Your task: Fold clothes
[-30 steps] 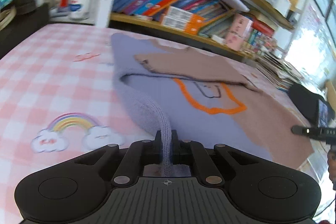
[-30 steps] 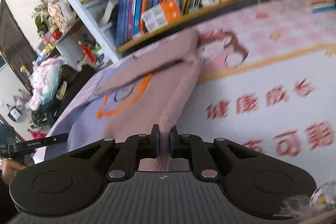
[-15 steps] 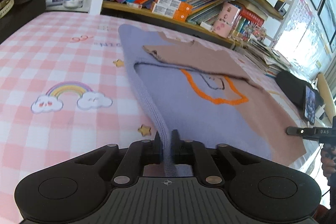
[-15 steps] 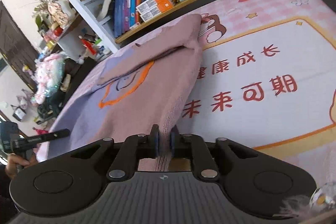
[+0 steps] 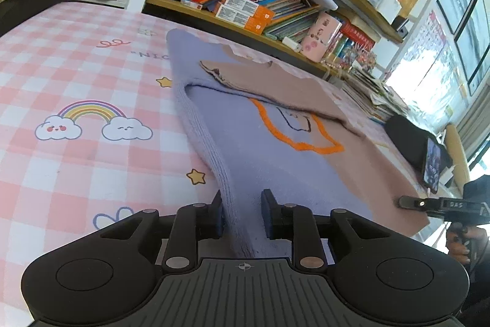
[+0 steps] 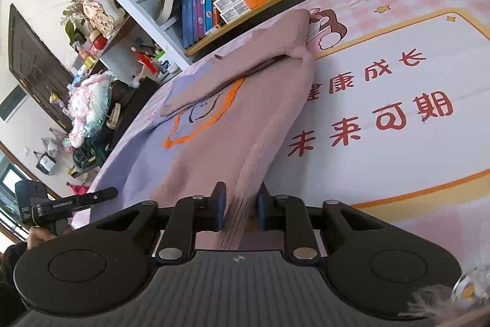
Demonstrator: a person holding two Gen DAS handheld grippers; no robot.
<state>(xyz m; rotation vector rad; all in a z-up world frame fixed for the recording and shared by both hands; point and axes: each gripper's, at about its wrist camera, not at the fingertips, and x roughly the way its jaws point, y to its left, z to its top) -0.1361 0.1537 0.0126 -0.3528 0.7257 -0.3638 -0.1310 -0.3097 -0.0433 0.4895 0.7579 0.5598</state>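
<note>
Sweater [image 5: 266,149], a soft knit, half lavender and half dusty pink with an orange outline stitched on its front, lies flat across the bed [image 5: 76,75], its near hem at the near edge. We see 2 sleeves folded over the chest. Our left gripper [image 5: 242,213] has just been opening; its jaws stand apart with the ribbed lavender hem loose between them. Our right gripper [image 6: 239,209] is likewise spread around the ribbed pink hem. The checked pink sheet carries rainbow [image 5: 92,115] and star prints.
</note>
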